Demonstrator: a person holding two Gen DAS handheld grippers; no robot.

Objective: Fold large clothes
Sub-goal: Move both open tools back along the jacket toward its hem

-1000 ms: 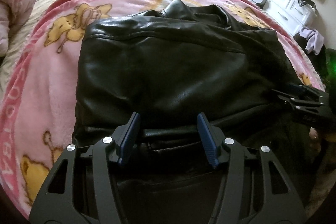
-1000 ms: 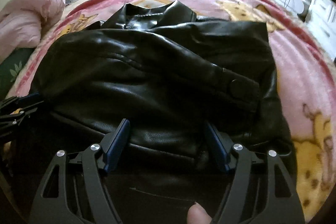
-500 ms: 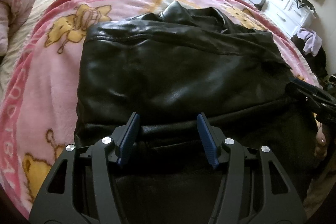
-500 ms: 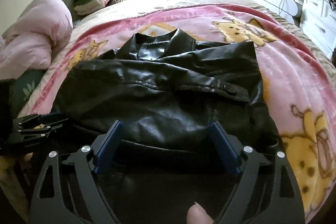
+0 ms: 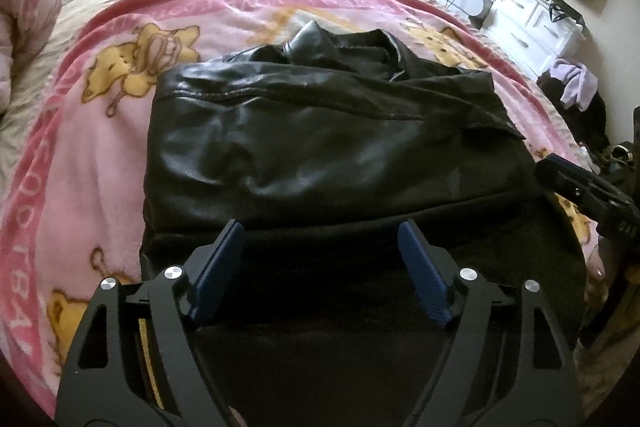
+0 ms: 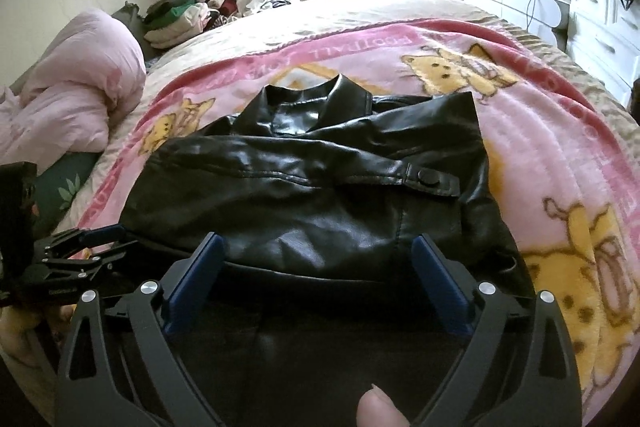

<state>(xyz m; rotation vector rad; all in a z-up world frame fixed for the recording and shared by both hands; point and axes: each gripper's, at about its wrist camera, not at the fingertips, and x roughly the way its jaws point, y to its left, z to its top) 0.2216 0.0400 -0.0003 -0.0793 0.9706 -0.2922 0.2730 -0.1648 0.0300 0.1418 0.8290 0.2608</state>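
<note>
A black leather jacket (image 5: 320,131) (image 6: 312,195) lies folded on the pink cartoon blanket (image 5: 80,155) (image 6: 560,155), collar at the far side. My left gripper (image 5: 320,231) hovers over the jacket's near edge. Its jaws are opening, and the blue pads (image 5: 216,267) press on nothing. My right gripper (image 6: 318,243) hangs over the same near edge further right. Its jaws are also opening wide, with only jacket leather lying below the gap. Each gripper shows in the other's view: the right gripper (image 5: 592,195) at the right edge, the left gripper (image 6: 80,251) at the left.
A rolled pink quilt (image 6: 76,95) and a stack of folded clothes (image 6: 176,19) sit at the bed's far left. White drawers (image 5: 532,23) and a purple cloth (image 5: 576,83) stand beyond the bed's right side. A fingertip (image 6: 380,407) shows at the bottom.
Both grippers have opened wider and risen a little from the jacket's near edge. The jacket now looks smaller and lies flat, free of both.
</note>
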